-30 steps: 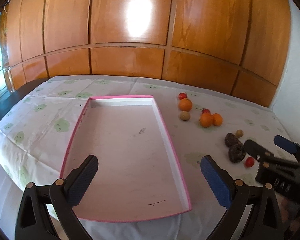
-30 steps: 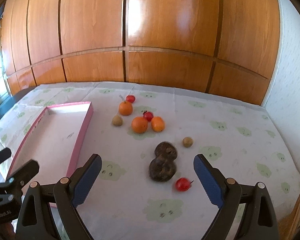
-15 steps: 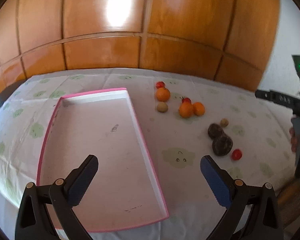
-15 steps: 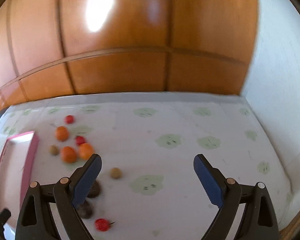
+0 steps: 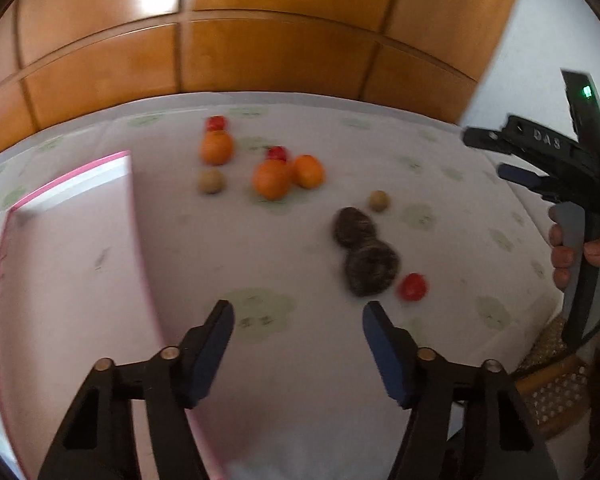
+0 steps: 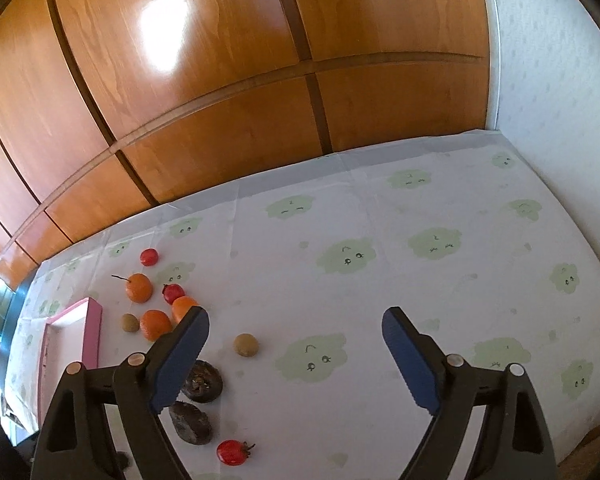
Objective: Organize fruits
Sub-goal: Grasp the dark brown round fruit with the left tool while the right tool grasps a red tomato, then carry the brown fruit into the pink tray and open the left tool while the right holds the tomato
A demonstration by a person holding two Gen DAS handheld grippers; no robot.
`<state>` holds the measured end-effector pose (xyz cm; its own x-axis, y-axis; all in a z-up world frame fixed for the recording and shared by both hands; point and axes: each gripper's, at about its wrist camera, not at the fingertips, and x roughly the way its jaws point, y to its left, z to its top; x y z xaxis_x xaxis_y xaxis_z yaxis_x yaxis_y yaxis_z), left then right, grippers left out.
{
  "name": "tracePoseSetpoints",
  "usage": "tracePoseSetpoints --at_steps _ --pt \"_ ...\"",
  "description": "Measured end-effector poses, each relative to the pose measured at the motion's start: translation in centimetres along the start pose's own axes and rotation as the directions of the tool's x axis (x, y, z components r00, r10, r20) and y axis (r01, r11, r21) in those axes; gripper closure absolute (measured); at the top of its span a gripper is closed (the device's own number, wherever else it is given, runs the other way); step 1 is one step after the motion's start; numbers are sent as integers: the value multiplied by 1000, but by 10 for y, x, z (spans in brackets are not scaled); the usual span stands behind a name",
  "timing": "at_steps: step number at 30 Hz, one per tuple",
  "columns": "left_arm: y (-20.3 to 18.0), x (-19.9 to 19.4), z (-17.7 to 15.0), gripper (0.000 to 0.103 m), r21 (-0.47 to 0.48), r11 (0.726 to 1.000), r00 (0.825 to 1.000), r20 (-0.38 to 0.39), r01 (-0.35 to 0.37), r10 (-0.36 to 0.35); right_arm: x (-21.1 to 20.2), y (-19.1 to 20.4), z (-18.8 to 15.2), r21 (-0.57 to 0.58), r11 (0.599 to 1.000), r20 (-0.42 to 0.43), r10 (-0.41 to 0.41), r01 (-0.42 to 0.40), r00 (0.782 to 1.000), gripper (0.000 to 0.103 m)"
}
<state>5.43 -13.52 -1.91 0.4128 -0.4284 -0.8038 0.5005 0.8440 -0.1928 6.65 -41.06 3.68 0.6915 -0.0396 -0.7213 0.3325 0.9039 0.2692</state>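
Loose fruits lie on the white cloth: three oranges (image 5: 271, 179), small red fruits (image 5: 412, 286), two tan round fruits (image 5: 378, 201) and two dark wrinkled fruits (image 5: 371, 265). A pink-rimmed tray (image 5: 140, 216) lies at the left. My left gripper (image 5: 298, 346) is open and empty, low over the cloth just short of the dark fruits. My right gripper (image 6: 294, 360) is open and empty, raised at the right; it shows in the left wrist view (image 5: 500, 152). In the right wrist view the oranges (image 6: 139, 287), dark fruits (image 6: 201, 387) and a red fruit (image 6: 231, 452) lie lower left.
A wooden panelled wall (image 5: 260, 52) runs behind the table and a white wall (image 6: 556, 60) stands at the right. The tray also shows at the left in the right wrist view (image 6: 92, 332). A woven chair seat (image 5: 552, 384) sits by the table's right front edge.
My left gripper has swung right from over the tray toward the fruits, and its jaws have narrowed. My right gripper has lifted and turned away to the right.
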Motion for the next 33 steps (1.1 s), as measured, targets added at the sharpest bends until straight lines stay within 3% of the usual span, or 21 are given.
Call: tracePoseSetpoints --at_steps 5,9,14,15,16,20,22,26,33 --pt "-29 28 16 41 39 998 999 -29 45 -44 1 -2 0 13 1000 -19 16 -16 1000 13" --pt "-44 52 27 40 77 996 998 -46 36 -33 3 2 -1 -5 1000 -27 24 -24 999 13" --pt "-45 83 36 43 54 998 996 -80 42 -37 7 7 -3 -37 999 -39 20 -22 999 14" --pt "-44 88 36 49 44 997 994 -95 56 -51 8 9 -3 -44 999 -44 20 -22 999 17" --pt "-44 92 35 52 36 997 992 -109 67 -63 8 9 -3 -47 999 -49 18 -21 999 26" --pt "-41 85 24 52 35 997 995 -80 62 -59 15 6 -6 -31 999 -96 16 -19 995 49" --pt "-35 76 16 52 20 998 997 -63 54 -52 21 6 -8 -23 998 -141 48 -52 989 51" --pt "-31 59 -9 52 45 999 999 -35 2 -1 41 14 -19 -16 990 -280 133 -143 951 51" --pt "-36 60 -29 54 127 990 998 16 -62 61 71 41 -52 -89 977 -510 122 -193 852 51"
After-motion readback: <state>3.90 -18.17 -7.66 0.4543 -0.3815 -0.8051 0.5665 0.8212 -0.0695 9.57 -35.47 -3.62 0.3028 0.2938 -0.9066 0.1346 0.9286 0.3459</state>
